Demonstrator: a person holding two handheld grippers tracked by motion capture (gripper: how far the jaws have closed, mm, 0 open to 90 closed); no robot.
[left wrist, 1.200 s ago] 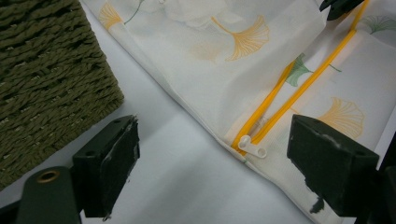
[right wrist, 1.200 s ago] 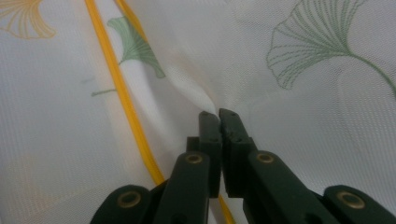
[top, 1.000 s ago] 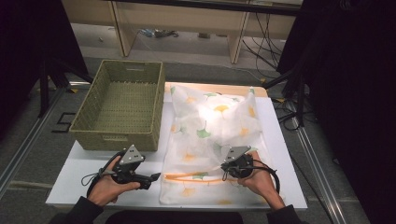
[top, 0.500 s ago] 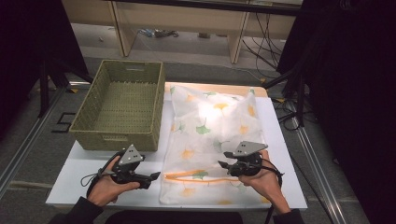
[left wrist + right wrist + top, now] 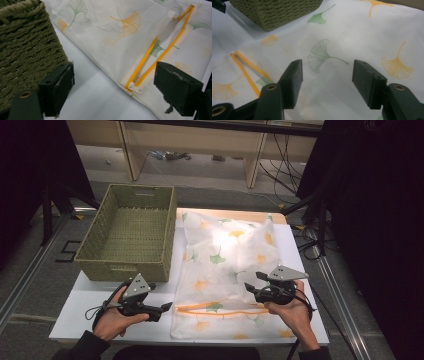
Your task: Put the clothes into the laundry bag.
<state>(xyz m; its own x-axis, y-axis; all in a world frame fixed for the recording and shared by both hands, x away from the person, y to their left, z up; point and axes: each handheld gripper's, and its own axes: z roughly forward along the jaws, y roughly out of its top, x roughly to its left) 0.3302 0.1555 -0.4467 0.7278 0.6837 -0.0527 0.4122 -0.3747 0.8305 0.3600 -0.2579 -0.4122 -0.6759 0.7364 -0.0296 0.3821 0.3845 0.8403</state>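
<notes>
A white cloth bag (image 5: 225, 265) printed with ginkgo leaves lies flat on the white table (image 5: 95, 307), its orange zipper (image 5: 215, 309) running across the near end. My left gripper (image 5: 164, 310) stands open just left of the bag, beside the zipper's end. In the left gripper view the open jaws (image 5: 113, 75) frame the white zipper pull (image 5: 135, 88) and the parted orange zipper (image 5: 160, 50). My right gripper (image 5: 254, 282) is open over the bag's right side. In the right gripper view it (image 5: 328, 68) hovers above the cloth (image 5: 342, 37) with nothing between its jaws.
A green woven basket (image 5: 132, 232), empty, stands at the table's back left, close to the bag's left edge; its wall (image 5: 25, 50) is just beside my left jaw. Shelving and cables lie beyond the table, and dark curtains stand on both sides.
The cloth that was bunched up by the right gripper now lies flat. The right gripper has drawn back a little to the right. The left gripper has not moved.
</notes>
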